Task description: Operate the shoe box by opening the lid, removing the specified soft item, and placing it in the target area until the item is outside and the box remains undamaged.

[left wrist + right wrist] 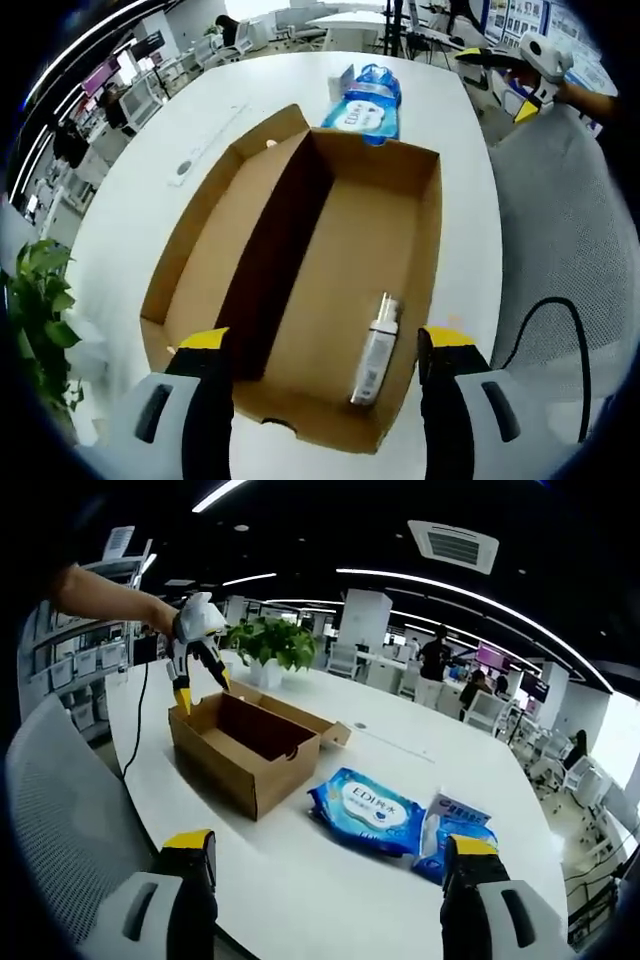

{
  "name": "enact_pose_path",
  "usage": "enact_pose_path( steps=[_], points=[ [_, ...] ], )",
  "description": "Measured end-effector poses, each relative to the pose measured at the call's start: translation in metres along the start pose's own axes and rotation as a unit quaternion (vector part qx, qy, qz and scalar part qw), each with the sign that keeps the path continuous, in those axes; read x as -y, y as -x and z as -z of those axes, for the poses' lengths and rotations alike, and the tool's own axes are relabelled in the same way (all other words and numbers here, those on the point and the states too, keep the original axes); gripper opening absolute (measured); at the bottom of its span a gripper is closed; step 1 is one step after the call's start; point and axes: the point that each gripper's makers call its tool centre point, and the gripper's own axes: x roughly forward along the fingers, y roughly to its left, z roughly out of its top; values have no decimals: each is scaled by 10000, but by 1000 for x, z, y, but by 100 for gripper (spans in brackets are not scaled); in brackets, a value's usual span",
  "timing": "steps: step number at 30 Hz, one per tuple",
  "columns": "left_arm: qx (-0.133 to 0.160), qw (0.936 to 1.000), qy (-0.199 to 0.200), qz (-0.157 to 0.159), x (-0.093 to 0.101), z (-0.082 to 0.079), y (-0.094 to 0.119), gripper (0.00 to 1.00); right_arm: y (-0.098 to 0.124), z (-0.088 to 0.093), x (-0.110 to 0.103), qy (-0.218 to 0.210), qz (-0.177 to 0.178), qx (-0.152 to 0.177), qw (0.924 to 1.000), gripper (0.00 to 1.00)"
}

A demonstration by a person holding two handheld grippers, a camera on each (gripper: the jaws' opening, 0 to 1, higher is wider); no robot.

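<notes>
Wipes pack point(368, 810) already sits outside, just right of the open box point(245, 745). Right gripper point(330, 875) is nearest it, spread; left gripper point(325, 360) is spread over the box.

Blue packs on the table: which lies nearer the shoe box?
The larger flat wipes pack, lying between the shoe box and the smaller pack.

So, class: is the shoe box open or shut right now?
Open. In the left gripper view the shoe box has no lid over it; its inside shows, with a small white bottle lying on the bottom.
</notes>
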Motion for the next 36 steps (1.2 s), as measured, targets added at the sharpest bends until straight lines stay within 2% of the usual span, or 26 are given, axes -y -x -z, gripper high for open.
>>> enact_pose_path(
  steps=[4, 7, 10, 14, 17, 28, 36],
  points=[
    [-185, 9996, -116, 192, 2, 5, -8, 79, 0, 0, -1, 22, -10, -6, 10000, 94],
    [-448, 9979, -273, 381, 6, 12, -13, 79, 0, 0, -1, 38, -13, 0, 10000, 93],
    [-458, 9973, -276, 508, 7, 9, -14, 78, 0, 0, 1, 12, 16, -6, 10000, 93],
    [-581, 9965, -378, 476, -1, 7, -17, 75, 0, 0, 1, -25, 21, 5, 10000, 93],
    [-569, 9965, -326, 515, -3, 3, -19, 75, 1, 0, 2, 0, 47, 7, 10000, 92],
    [-796, 9932, -548, 645, -1, 14, -36, 74, 3, 2, 3, -34, 76, -28, 10000, 92],
    [-830, 9922, -487, 793, 1, 18, -47, 72, 3, 3, 5, -44, 123, -60, 9999, 92]
  ],
)
